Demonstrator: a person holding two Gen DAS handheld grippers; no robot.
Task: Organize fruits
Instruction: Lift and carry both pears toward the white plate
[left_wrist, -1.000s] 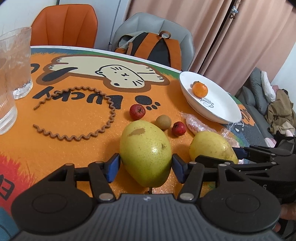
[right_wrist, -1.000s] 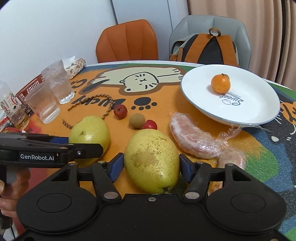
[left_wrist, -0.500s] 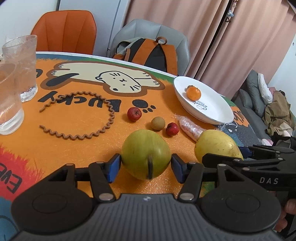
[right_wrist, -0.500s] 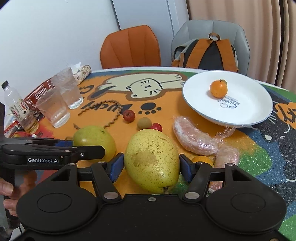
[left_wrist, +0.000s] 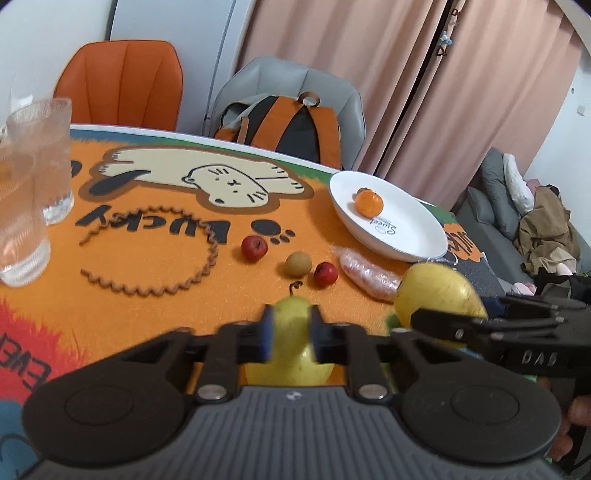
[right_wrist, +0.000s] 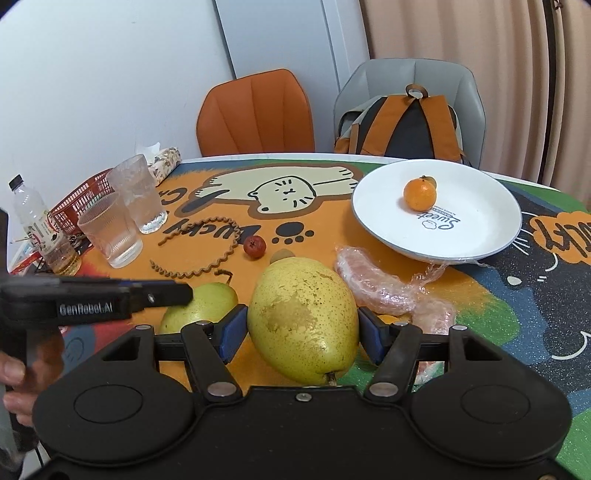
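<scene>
My left gripper (left_wrist: 291, 336) is shut on the narrow neck of a green pear (left_wrist: 290, 347), stem pointing away, and holds it over the orange mat. It also shows in the right wrist view (right_wrist: 201, 306). My right gripper (right_wrist: 302, 334) is shut on a big yellow pear (right_wrist: 303, 317), lifted off the mat; the left wrist view shows it too (left_wrist: 437, 291). A white plate (right_wrist: 476, 221) at the back right holds a tangerine (right_wrist: 420, 194). Two small red fruits (left_wrist: 254, 247) (left_wrist: 325, 273) and a brown one (left_wrist: 298, 264) lie mid-mat.
Plastic-wrapped pieces (right_wrist: 373, 280) lie just before the plate. Two ribbed glasses (right_wrist: 110, 232) (right_wrist: 138, 197), a bottle (right_wrist: 35, 221) and a red basket (right_wrist: 79, 197) stand at the left. A wavy brown band (left_wrist: 147, 258) lies on the mat. Chairs and a backpack (right_wrist: 404, 125) stand behind.
The green pear turned in my left gripper and the jaws closed in on its narrow neck. Both pears have risen off the mat. The right grip is unchanged.
</scene>
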